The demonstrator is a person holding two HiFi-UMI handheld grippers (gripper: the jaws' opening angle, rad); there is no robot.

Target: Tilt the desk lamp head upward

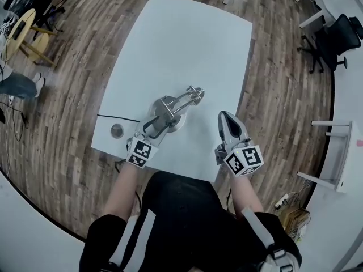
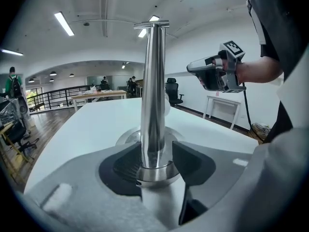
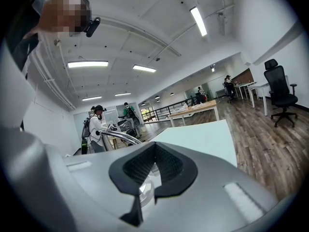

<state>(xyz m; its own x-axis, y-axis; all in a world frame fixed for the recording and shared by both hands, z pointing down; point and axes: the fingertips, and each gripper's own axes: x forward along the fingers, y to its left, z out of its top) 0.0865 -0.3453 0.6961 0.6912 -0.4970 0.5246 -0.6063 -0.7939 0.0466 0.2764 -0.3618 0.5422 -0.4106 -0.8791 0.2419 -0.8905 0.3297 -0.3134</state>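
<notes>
A chrome desk lamp (image 1: pixel 172 111) with a round metal base (image 1: pixel 177 121) was seen in the head view on a white rectangular table (image 1: pixel 181 44), towards that table's lower left part, with its thin arm reaching to the upper right of the base. The left gripper (image 1: pixel 154 126) was set at the lamp from the lower left. In the left gripper view, the lamp's polished upright post (image 2: pixel 154 95) was found between the gripper's dark ribbed pads (image 2: pixel 120 166). The jaws were held wide, and a clear gap was left between the post and the pad at its right, so no grip was made. The right gripper (image 1: pixel 225 120) was held to the right of the lamp, well apart from it. Its jaws were seen pressed together in the right gripper view with nothing between them. A black cable (image 1: pixel 116 117) was laid across the table's left edge, and a small round grey disc (image 1: pixel 117 131) was set near the lower left corner. A wood-plank floor (image 1: pixel 272 95) surrounded the table, and a black office chair (image 1: pixel 334 38) was seen at the upper right.
</notes>
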